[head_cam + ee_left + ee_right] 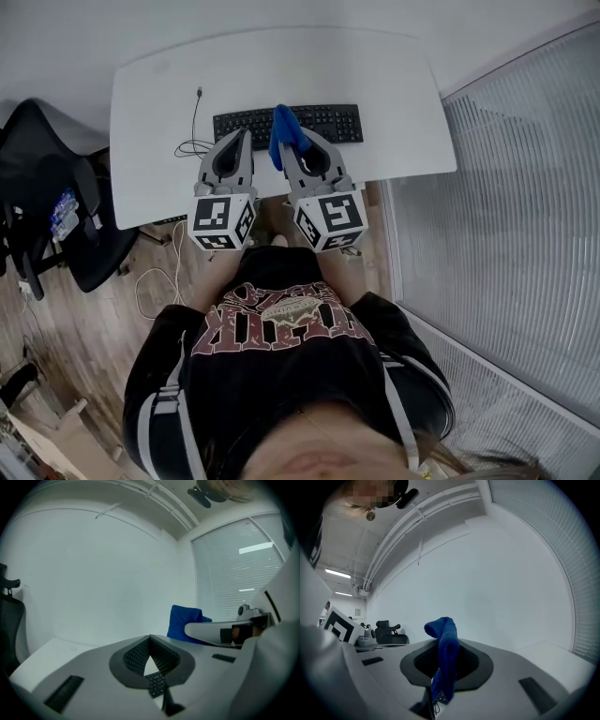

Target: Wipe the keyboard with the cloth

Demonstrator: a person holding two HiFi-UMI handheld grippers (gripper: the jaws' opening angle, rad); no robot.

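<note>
Your R gripper is clamped on the cloth, held bunched over the keyboard's mid-left keys, prob. so a free end can wipe. L gripper, jaws together w/ nothing in them, sits at the keyboard's near edge, maybe to steady it.

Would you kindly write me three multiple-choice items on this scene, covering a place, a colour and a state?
1. The keyboard lies: A in a drawer; B on the white desk; C on a shelf.
2. The cloth is: A red; B yellow; C blue.
3. The right gripper is: A open and empty; B shut on the cloth; C shut on a pen.
Answers: B, the head view shows it on the desktop; C, both gripper views show blue fabric; B, the cloth is pinched between its jaws.
</note>
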